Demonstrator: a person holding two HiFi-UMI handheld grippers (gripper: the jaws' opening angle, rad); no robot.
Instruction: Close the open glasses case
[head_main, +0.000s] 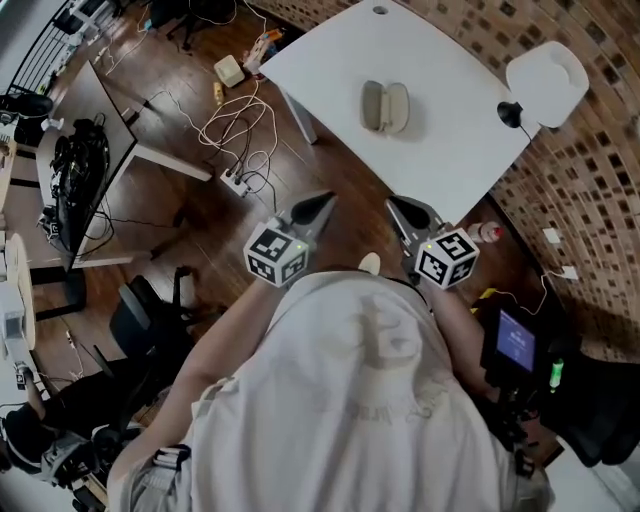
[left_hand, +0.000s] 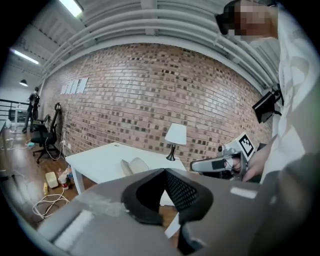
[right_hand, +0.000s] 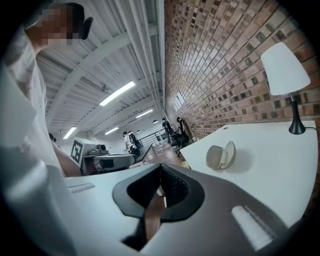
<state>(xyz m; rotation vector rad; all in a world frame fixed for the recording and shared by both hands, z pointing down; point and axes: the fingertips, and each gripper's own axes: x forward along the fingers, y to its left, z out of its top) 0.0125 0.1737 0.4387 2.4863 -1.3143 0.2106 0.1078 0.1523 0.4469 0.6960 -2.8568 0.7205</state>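
The open glasses case (head_main: 385, 106) is pale beige and lies with its two halves spread on the white table (head_main: 440, 150). It also shows in the left gripper view (left_hand: 134, 165) and in the right gripper view (right_hand: 221, 156). My left gripper (head_main: 322, 204) and right gripper (head_main: 396, 206) are held side by side in front of the person's chest, short of the table's near edge, both pointing toward the case. Each has its jaws together with nothing between them, as seen for the left gripper (left_hand: 165, 170) and the right gripper (right_hand: 160, 166). Both are well away from the case.
A white table lamp (head_main: 545, 70) stands at the table's right corner, next to a brick wall (head_main: 600, 190). Cables and a power strip (head_main: 236, 180) lie on the wooden floor to the left. An office chair (head_main: 140, 315) and a desk (head_main: 90, 150) are further left.
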